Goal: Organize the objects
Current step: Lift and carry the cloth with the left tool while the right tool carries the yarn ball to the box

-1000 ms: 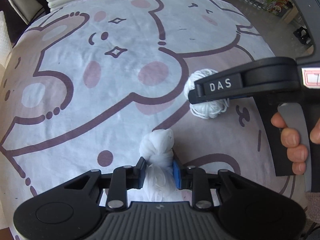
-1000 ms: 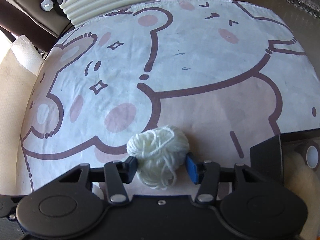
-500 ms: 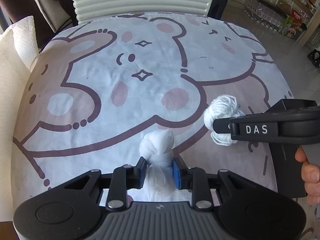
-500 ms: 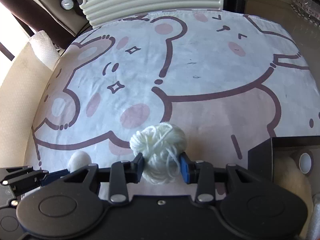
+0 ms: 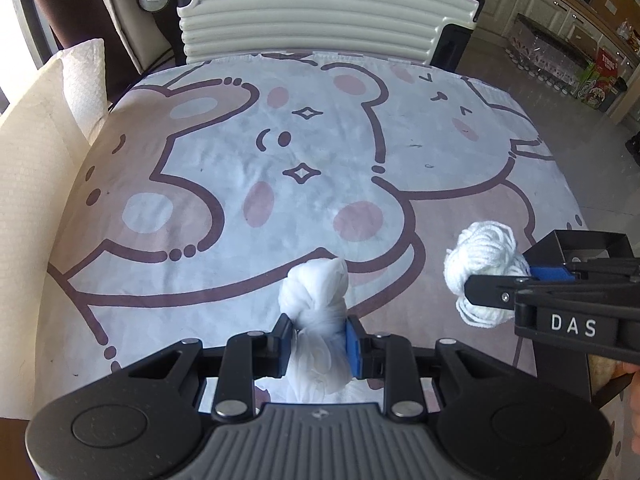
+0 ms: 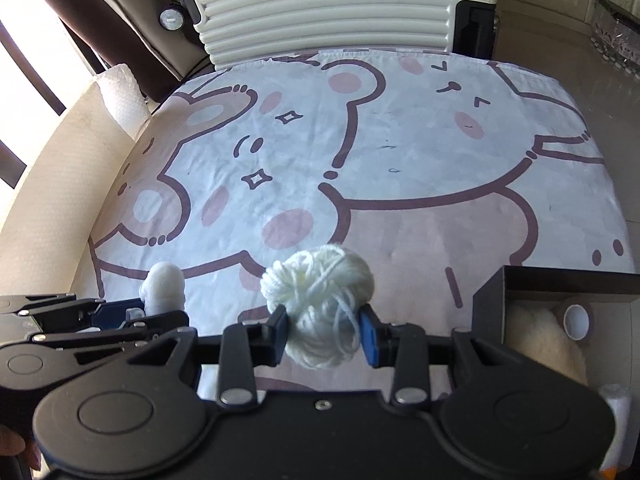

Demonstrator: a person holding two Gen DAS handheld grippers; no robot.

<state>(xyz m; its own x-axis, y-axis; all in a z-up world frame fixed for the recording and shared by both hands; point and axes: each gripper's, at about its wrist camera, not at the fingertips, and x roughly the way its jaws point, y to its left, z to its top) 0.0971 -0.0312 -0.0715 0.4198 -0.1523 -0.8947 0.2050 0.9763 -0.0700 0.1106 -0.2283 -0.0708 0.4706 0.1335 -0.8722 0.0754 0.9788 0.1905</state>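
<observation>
The left gripper (image 5: 316, 344) clenches a knotted white cloth (image 5: 316, 300) above the near part of the bear-print sheet (image 5: 240, 160). The right gripper (image 6: 324, 334) clenches a yarn ball (image 6: 320, 292), right of the cloth, beside a black box (image 6: 560, 280).

Cream ribbed hard-shell suitcase (image 5: 320, 8) stood behind the far edge of a white cloth printed with brown-outlined cartoon bears (image 5: 320, 152). White embossed paper-towel roll (image 5: 82, 80) stood at the cloth's left corner. Bottles and cartons (image 5: 592, 76) lined the floor far right.
</observation>
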